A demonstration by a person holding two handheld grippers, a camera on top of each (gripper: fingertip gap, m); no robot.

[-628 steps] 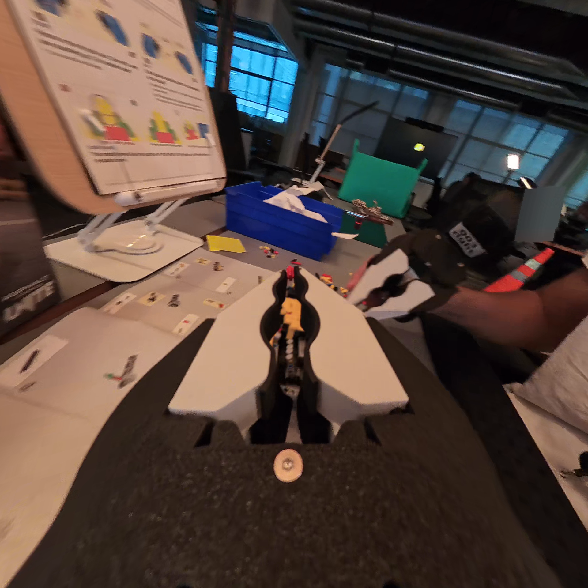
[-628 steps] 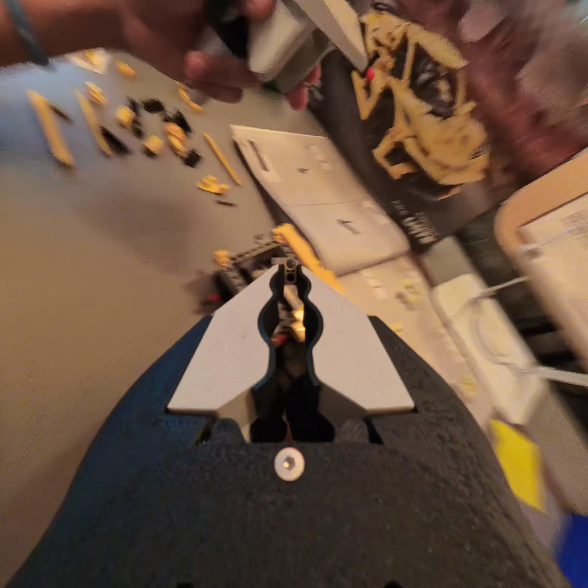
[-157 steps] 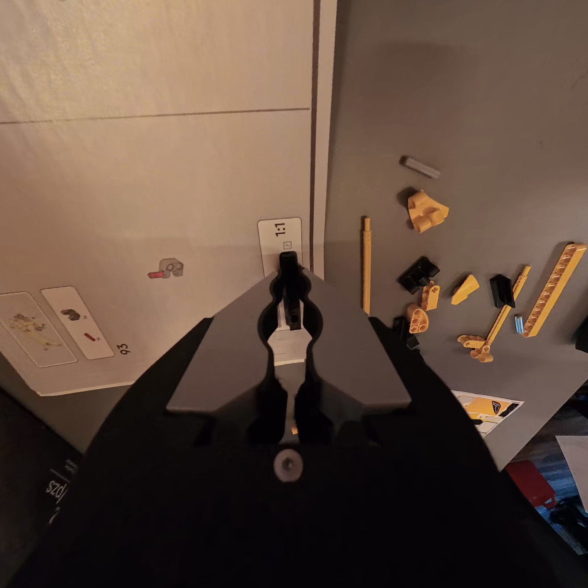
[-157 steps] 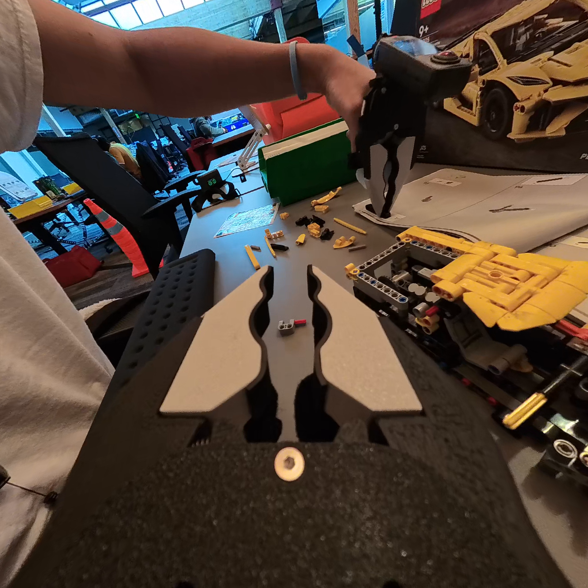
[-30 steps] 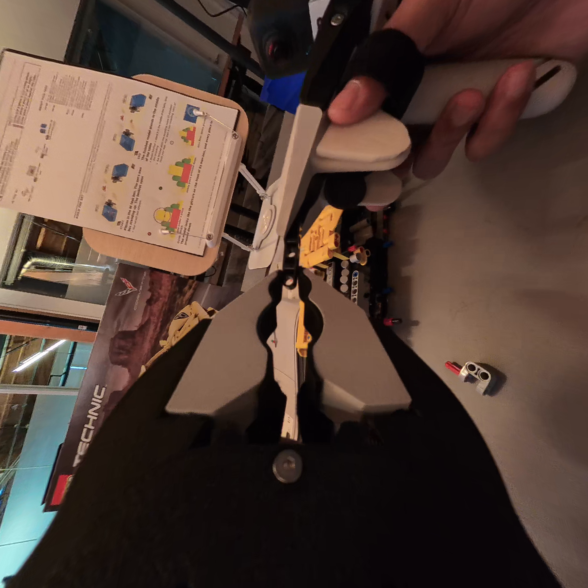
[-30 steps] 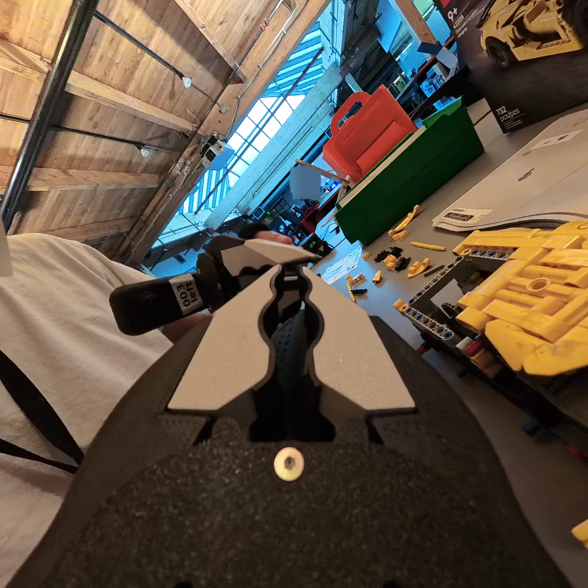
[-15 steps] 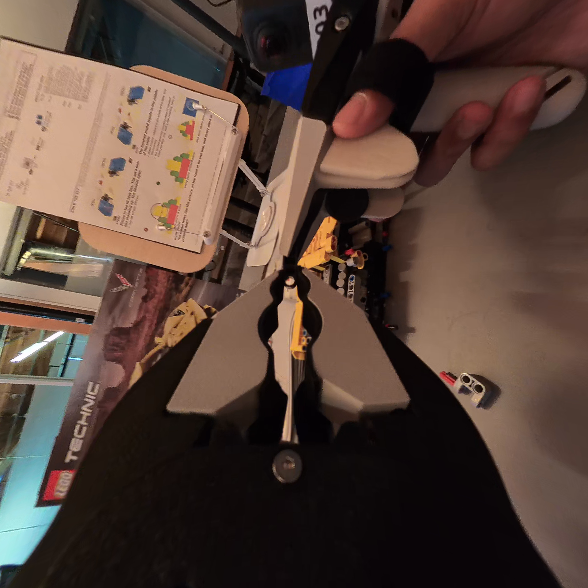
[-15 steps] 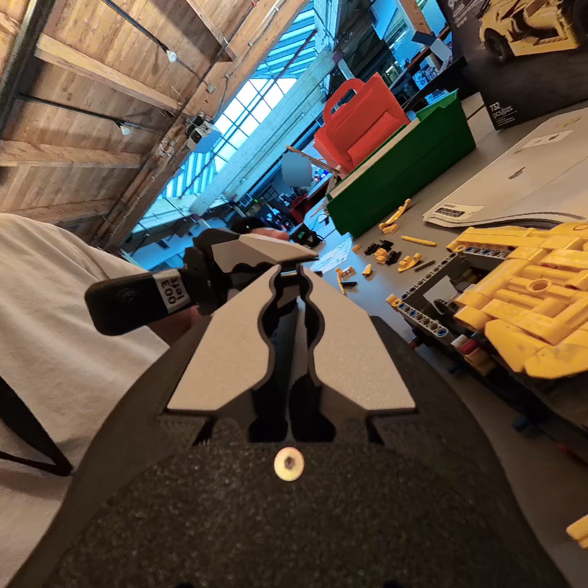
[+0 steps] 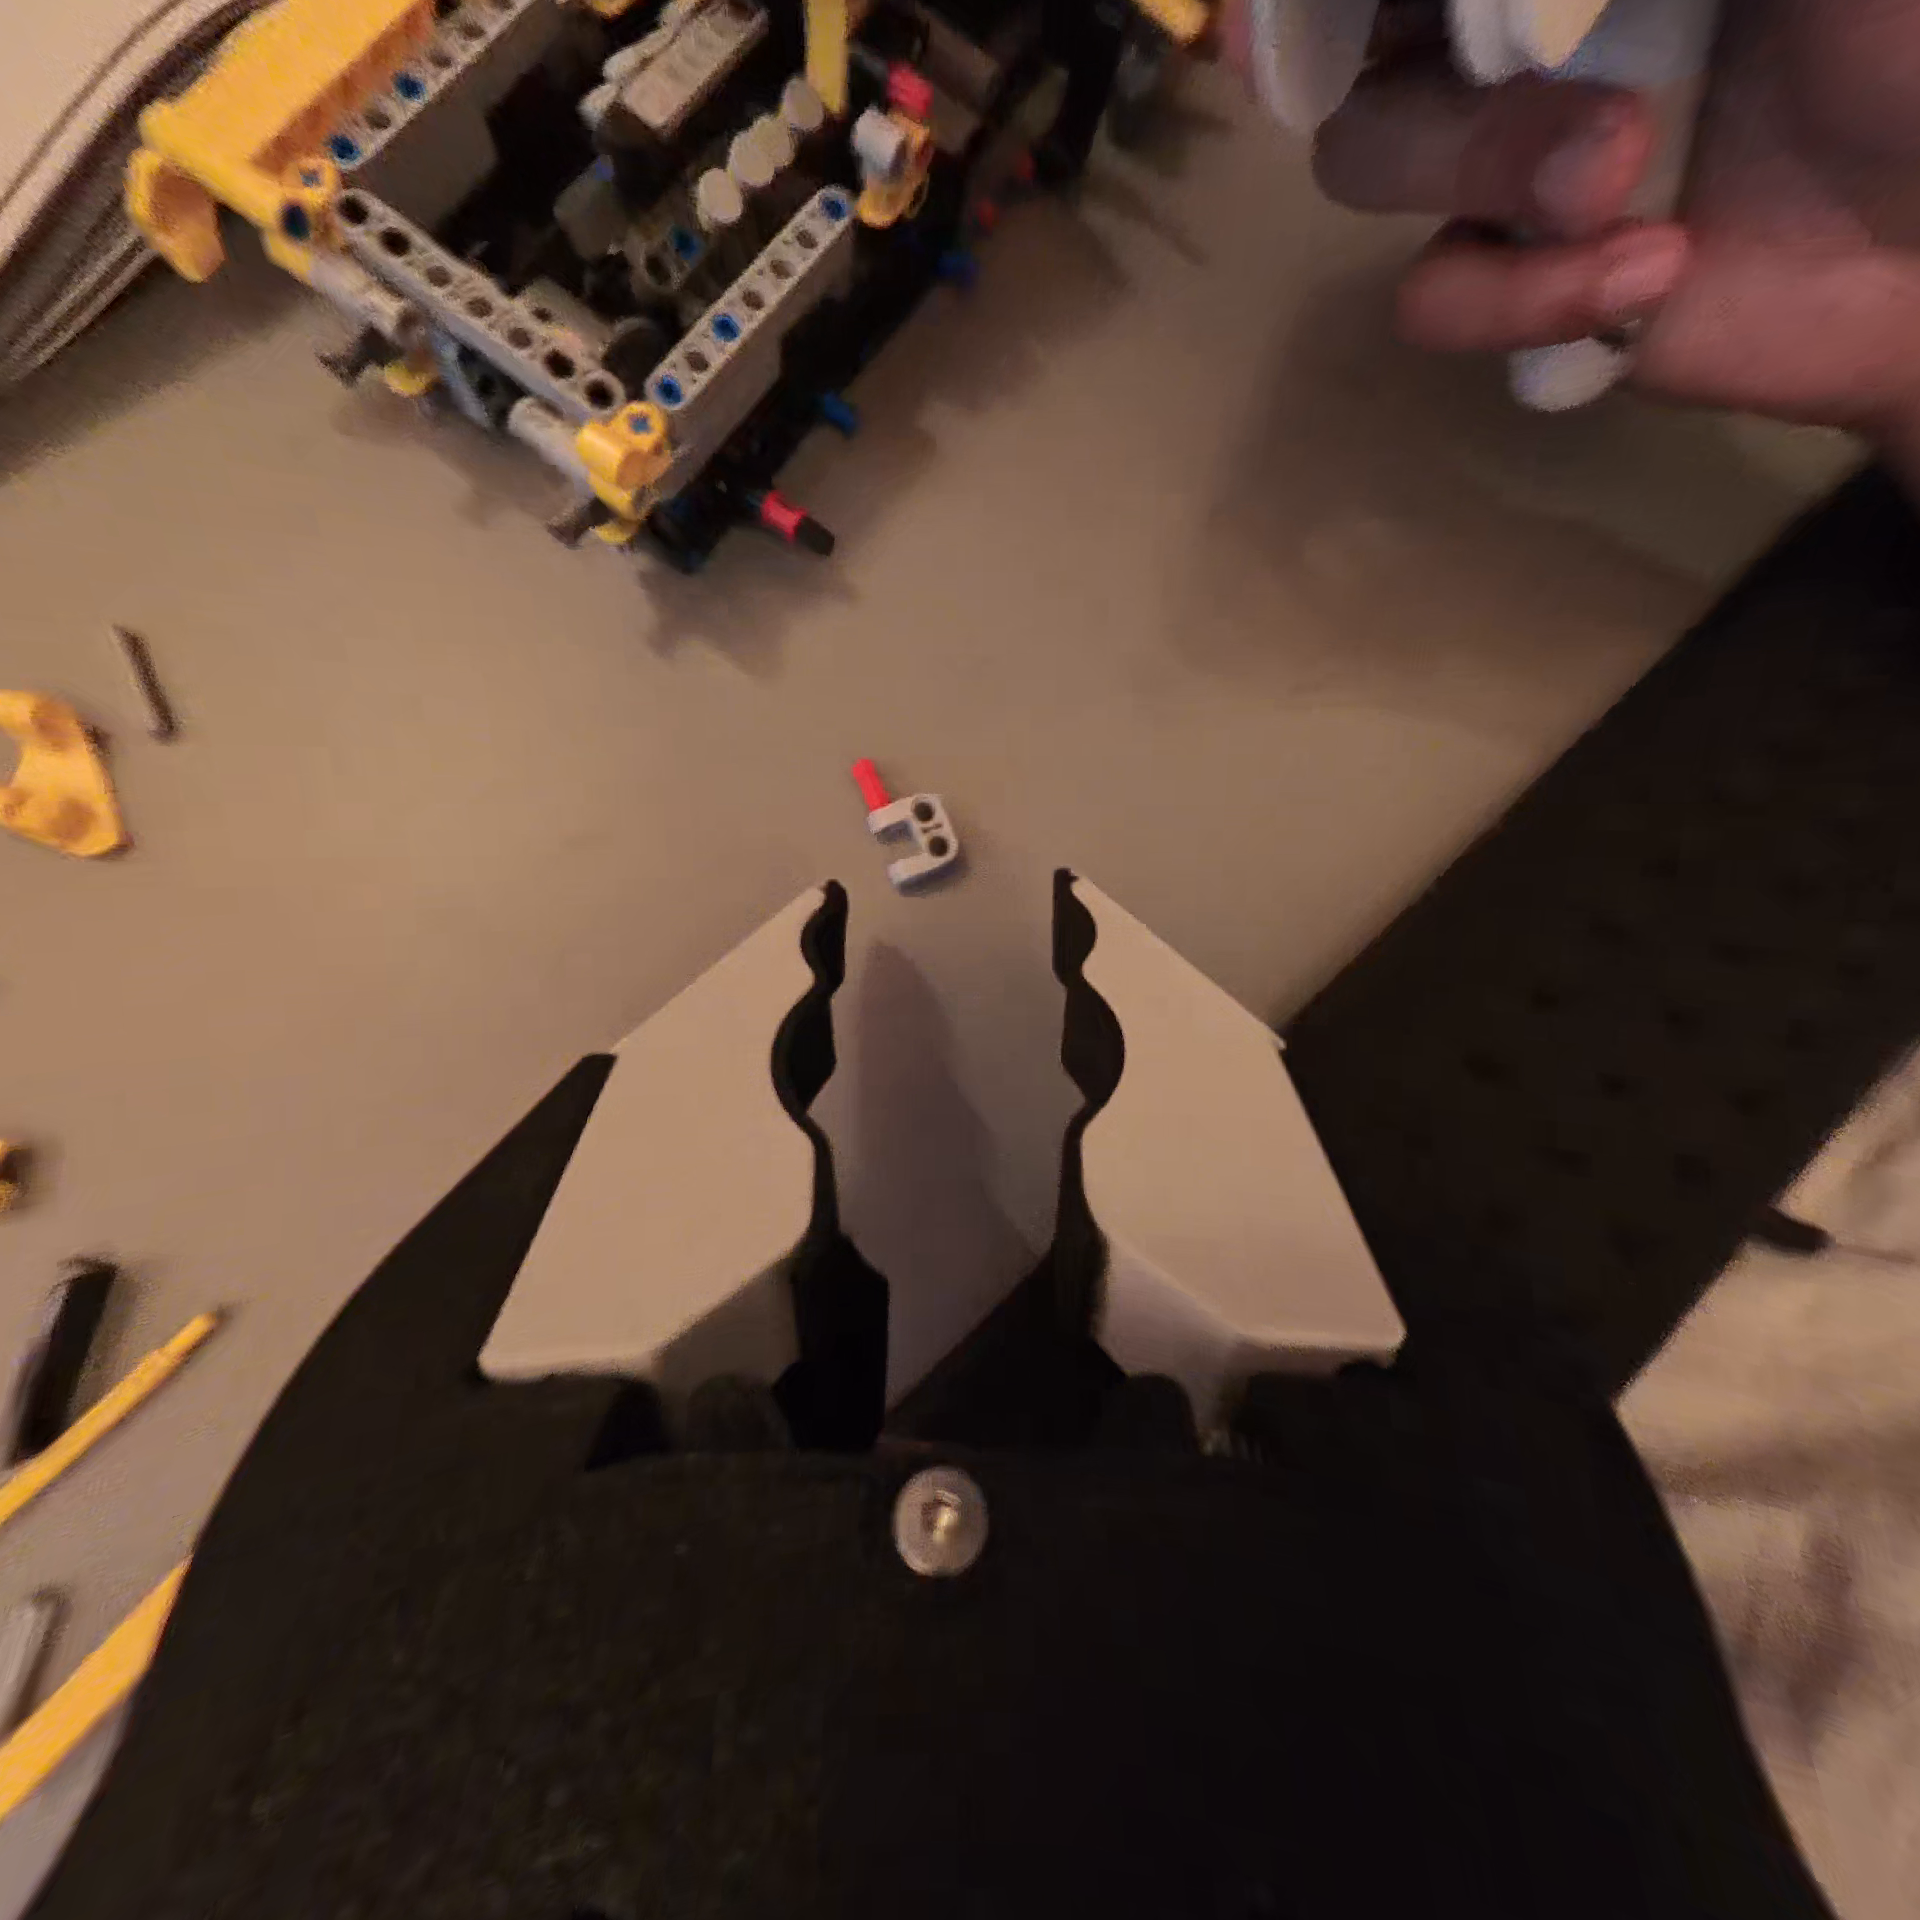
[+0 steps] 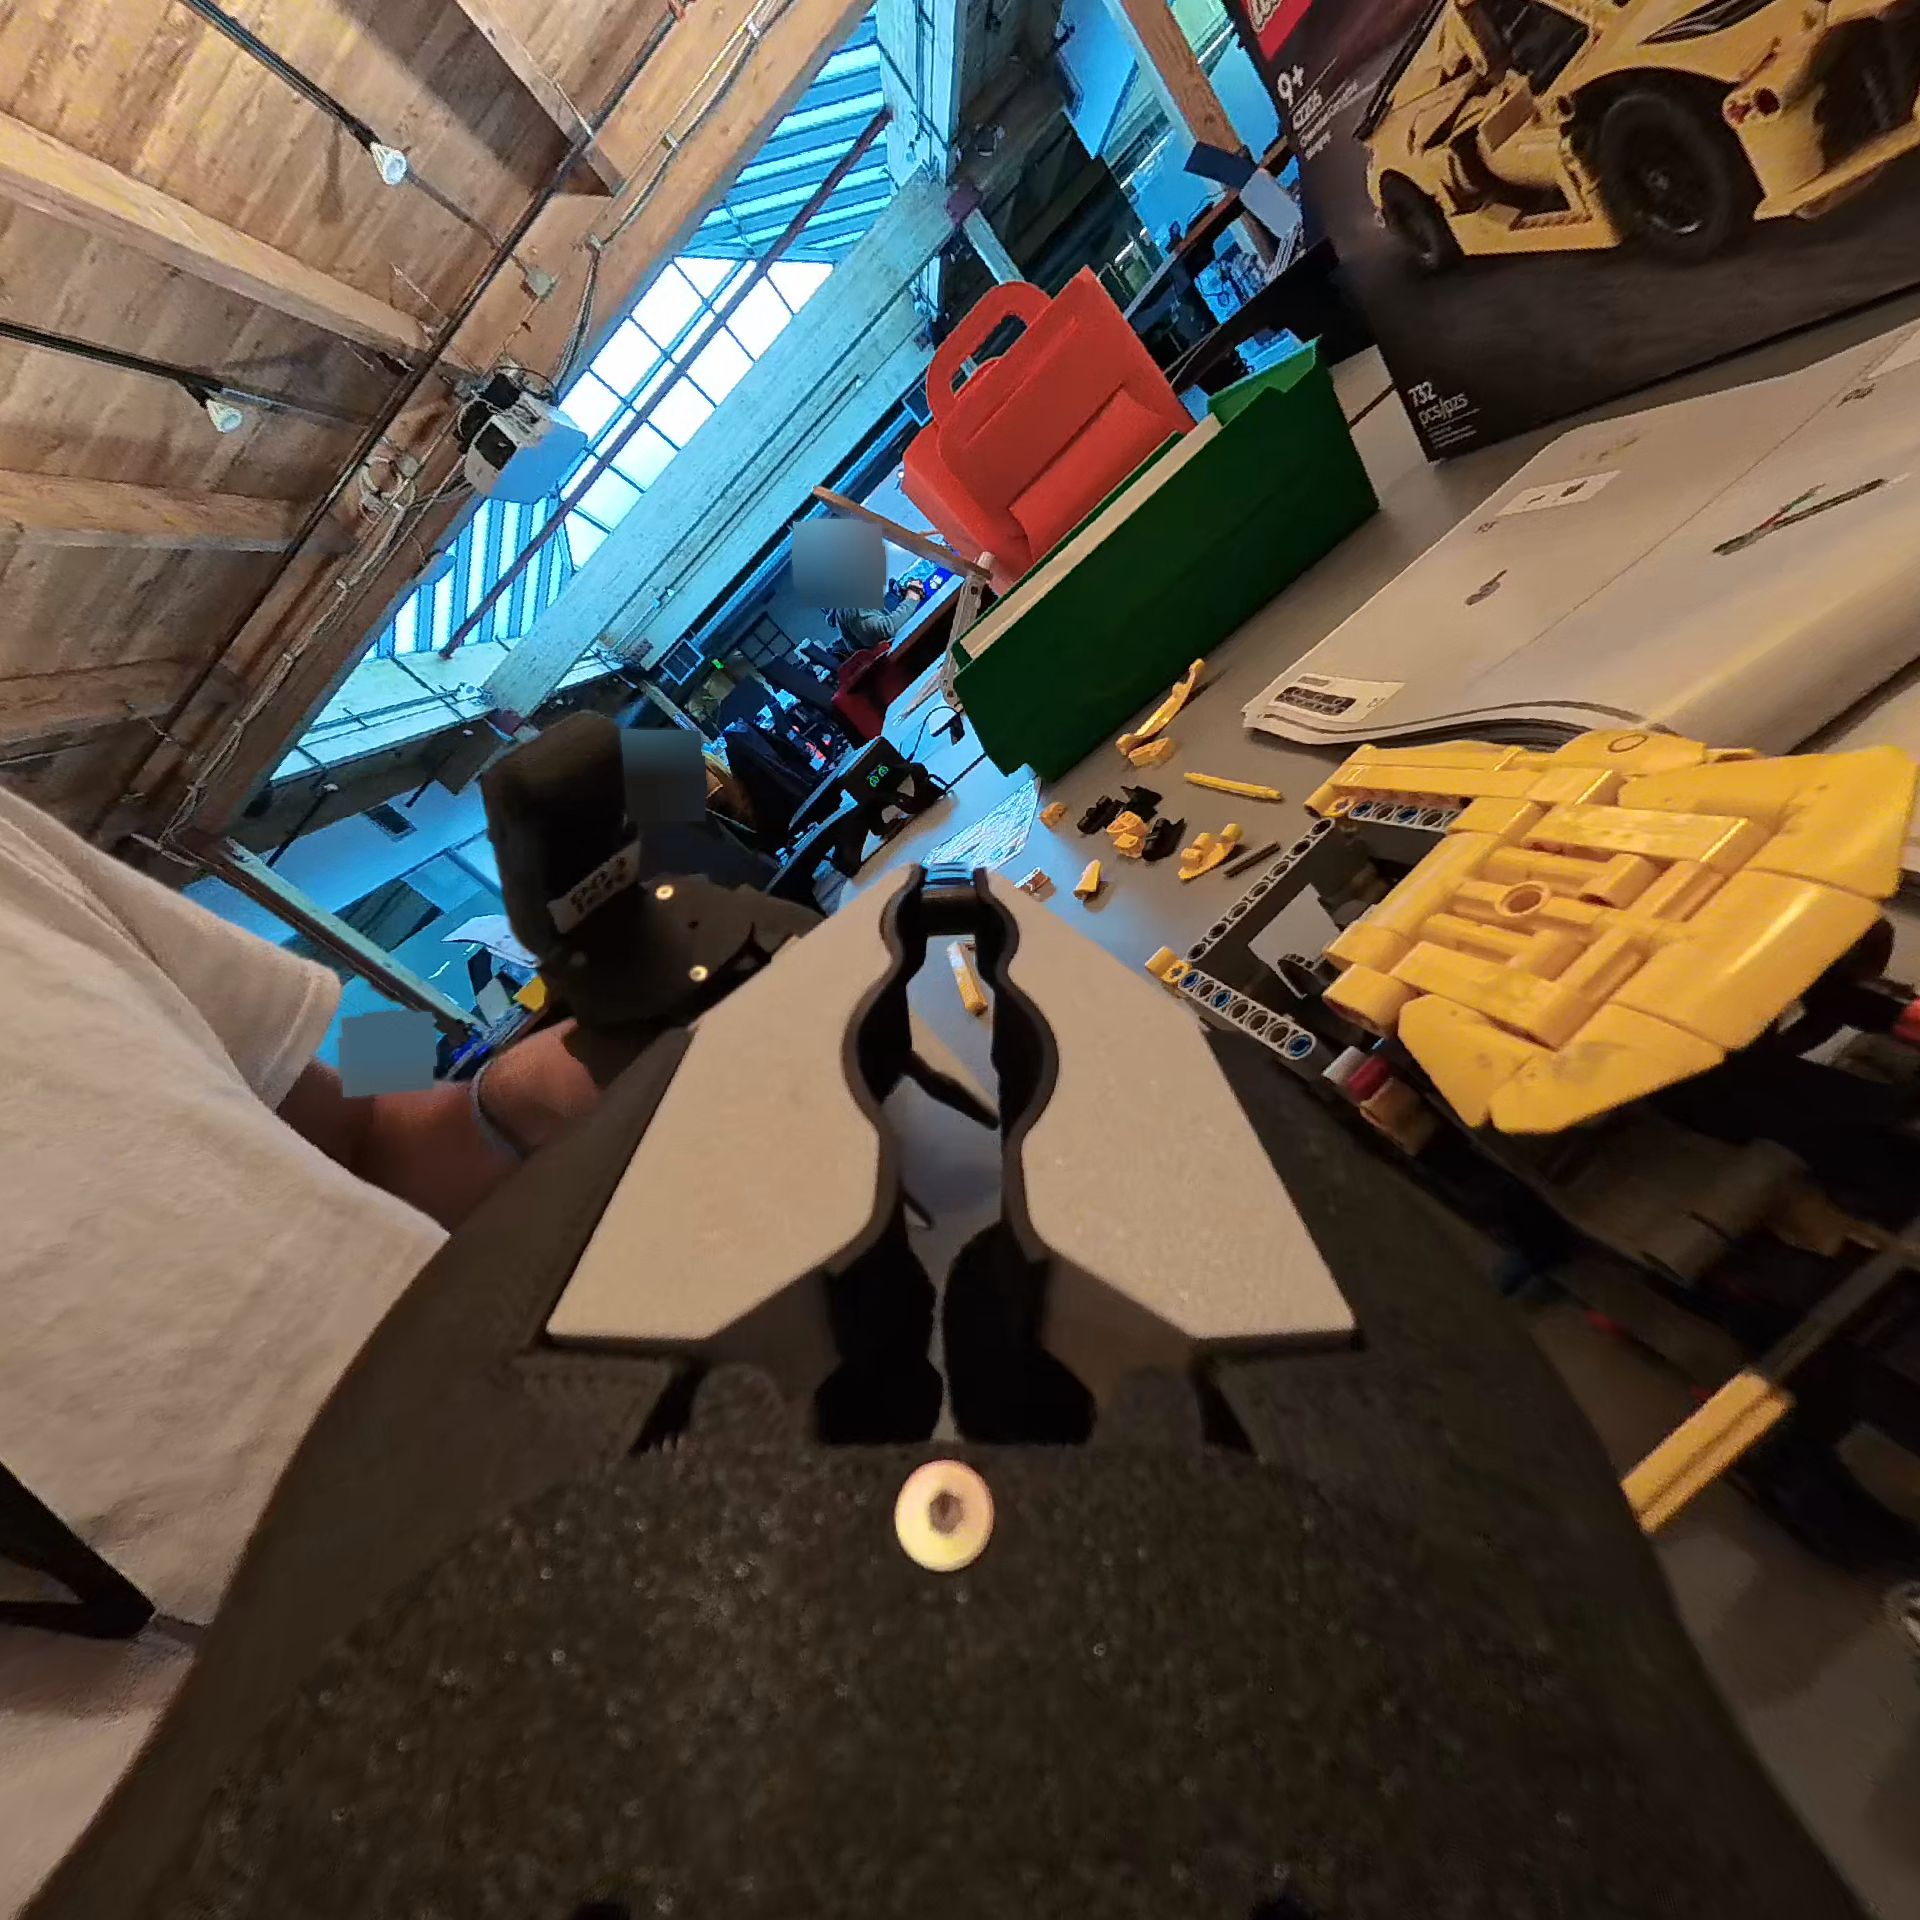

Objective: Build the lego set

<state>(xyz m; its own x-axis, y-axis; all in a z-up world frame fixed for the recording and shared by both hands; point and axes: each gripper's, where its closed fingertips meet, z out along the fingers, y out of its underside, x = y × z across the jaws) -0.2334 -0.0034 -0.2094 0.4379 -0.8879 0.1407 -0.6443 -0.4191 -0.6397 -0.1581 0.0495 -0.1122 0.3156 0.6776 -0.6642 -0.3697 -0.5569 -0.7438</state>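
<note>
In the left wrist view my left gripper (image 9: 945, 889) is open and empty, its tips just short of a small grey connector with a red pin (image 9: 912, 837) that lies on the table. The partly built yellow and grey car (image 9: 582, 260) stands beyond it. In the right wrist view my right gripper (image 10: 945, 883) is shut on a small black piece (image 10: 945, 876) at its tips and held in the air. The car (image 10: 1558, 935) lies to its right. The left gripper's black body (image 10: 634, 914) shows to the left. The hand on the right gripper (image 9: 1621, 239) is blurred.
Loose yellow and black parts (image 10: 1143, 821) lie beyond the car, near a green bin (image 10: 1164, 592) and a red bag (image 10: 1039, 436). The instruction booklet (image 10: 1662, 582) and set box (image 10: 1610, 208) are at the back right. A black perforated surface (image 9: 1610, 987) borders the table edge. The gap from one gripper's tips to the other's is roughly 15 centimetres.
My left gripper has let go of the black piece, opened, and swung down over the grey connector on the table. My right gripper stays shut on the black piece.
</note>
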